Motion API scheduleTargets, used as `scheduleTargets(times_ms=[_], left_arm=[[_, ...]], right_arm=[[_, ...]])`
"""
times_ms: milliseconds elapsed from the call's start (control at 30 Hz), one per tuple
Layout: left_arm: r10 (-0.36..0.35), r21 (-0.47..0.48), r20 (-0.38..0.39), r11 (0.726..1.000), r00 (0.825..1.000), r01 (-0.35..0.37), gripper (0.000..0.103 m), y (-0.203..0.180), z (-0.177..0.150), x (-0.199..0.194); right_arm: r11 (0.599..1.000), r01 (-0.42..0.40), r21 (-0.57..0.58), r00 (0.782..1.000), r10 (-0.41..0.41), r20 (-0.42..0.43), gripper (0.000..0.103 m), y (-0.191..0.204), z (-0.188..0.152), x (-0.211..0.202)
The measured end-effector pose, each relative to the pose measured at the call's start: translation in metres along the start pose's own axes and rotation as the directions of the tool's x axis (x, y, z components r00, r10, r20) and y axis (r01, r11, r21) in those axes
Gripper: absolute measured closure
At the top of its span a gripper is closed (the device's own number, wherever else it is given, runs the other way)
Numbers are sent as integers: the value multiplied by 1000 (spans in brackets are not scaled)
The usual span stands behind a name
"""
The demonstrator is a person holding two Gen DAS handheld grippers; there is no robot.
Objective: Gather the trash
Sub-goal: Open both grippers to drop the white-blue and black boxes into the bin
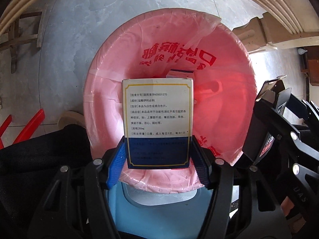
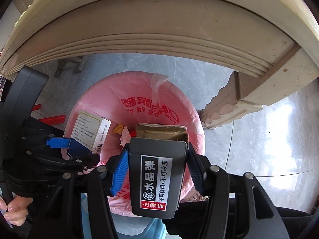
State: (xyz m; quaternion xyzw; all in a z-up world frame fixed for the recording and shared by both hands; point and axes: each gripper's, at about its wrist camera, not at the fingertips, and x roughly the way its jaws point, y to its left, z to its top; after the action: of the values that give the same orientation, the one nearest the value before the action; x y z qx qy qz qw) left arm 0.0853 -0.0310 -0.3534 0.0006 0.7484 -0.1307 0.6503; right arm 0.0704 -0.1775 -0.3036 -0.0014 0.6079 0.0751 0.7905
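Left gripper (image 1: 159,155) clamping white-and-blue medicine box (image 1: 157,119), right gripper (image 2: 157,171) clamping black carton (image 2: 157,179), over pink-lined bin (image 1: 103,63)

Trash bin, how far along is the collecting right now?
Done: some scraps already lie inside the pink-lined bin. In hand: the left gripper holds a white-and-blue box over the bin's opening, and the right gripper holds a black box over it too. Left: letting both drop in.
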Motion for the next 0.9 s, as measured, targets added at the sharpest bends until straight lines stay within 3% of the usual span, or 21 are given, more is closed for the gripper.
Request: scheduleTargets(times_ms=[333,833,900], left_arm=[[-2,10,-64,1000,998,3,43,-7,10,24],[-26,-11,-81,1000,996,25,43,-3,13,26],[-26,-2,-91,1000,996,26,38,-5,13,27]], right_arm=[[999,-26,43,999,28,-39,49,-11,10,17],[996,-62,61,995,66,-79,49,-12,15,31],[997,-52,53,995,56,-78,48,-10,15,31]])
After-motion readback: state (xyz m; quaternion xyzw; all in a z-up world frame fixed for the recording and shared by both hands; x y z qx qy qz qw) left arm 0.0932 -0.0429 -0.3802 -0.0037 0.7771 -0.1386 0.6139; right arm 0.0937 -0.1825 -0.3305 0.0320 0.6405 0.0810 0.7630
